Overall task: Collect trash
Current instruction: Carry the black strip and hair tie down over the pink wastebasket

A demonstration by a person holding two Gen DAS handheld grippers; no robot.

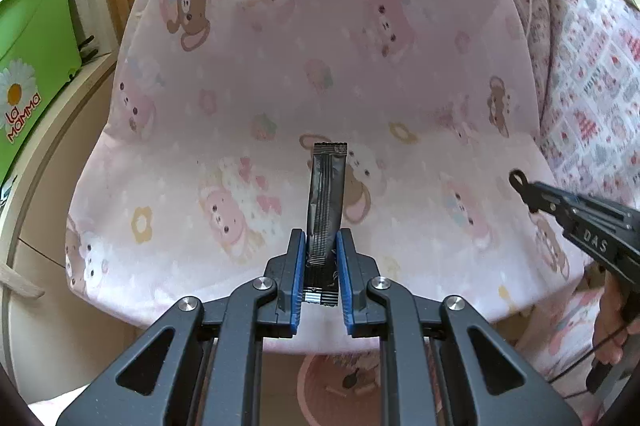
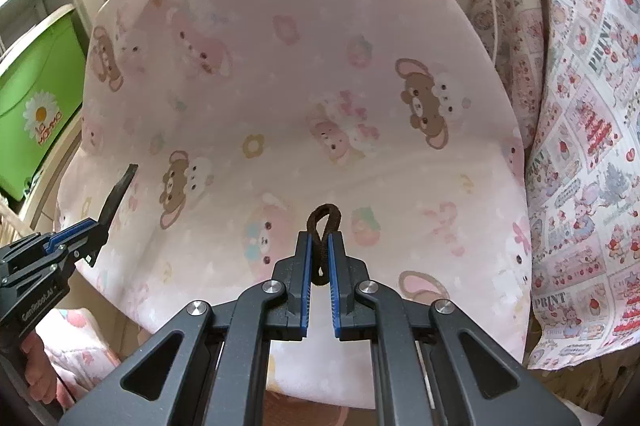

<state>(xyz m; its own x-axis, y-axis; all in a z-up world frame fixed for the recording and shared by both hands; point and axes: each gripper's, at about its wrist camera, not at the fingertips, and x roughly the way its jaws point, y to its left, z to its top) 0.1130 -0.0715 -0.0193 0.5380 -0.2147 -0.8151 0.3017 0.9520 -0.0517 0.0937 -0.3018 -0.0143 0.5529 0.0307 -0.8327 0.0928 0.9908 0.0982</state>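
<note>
Around: pink bear-print pillow (image 1: 320, 65) lay below both claws, patchwork quilt (image 2: 580, 145) beside it reading "PRINT" | green bin (image 1: 36, 65) read "la mamma" | left gripper (image 1: 321, 246) pinched black wrapper (image 1: 326, 201) upright above pillow | right gripper (image 2: 319, 246) pinched brown hair tie (image 2: 322, 226)

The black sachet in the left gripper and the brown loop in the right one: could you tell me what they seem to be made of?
Black sachet: likely thin plastic or foil film, slightly glossy, with crimped ribbed seals at its ends. Brown loop: seemingly a fabric-covered elastic band, matte and fuzzy, bending softly between the pads.
</note>
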